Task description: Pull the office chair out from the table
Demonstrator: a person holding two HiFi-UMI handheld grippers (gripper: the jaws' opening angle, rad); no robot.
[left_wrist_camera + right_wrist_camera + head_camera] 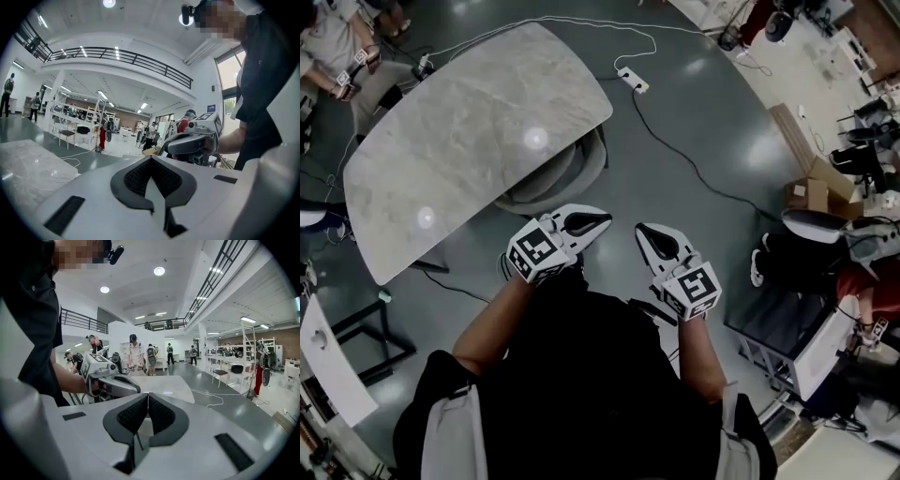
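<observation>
**Chair not yet touched, both grippers shut and empty**

Head view: the office chair (pixel 572 169) sits tucked under the near edge of the pale marble worktop (pixel 459 141), with only its grey curved back and one side showing. The left gripper (pixel 589 223) and the right gripper (pixel 654 240) hang side by side in front of the person, near the chair but clear of it.

Left gripper view: its fingers (pixel 140 176) are pressed together with nothing between them. A corner of the worktop lies at the left, and the right gripper is just across. The chair is out of sight here.

Right gripper view: its fingers (pixel 161 413) are likewise closed on nothing, with the worktop beyond them.

As I judge it, the pull has not begun. Reaching, gripping the chair and drawing it out all remain.
</observation>
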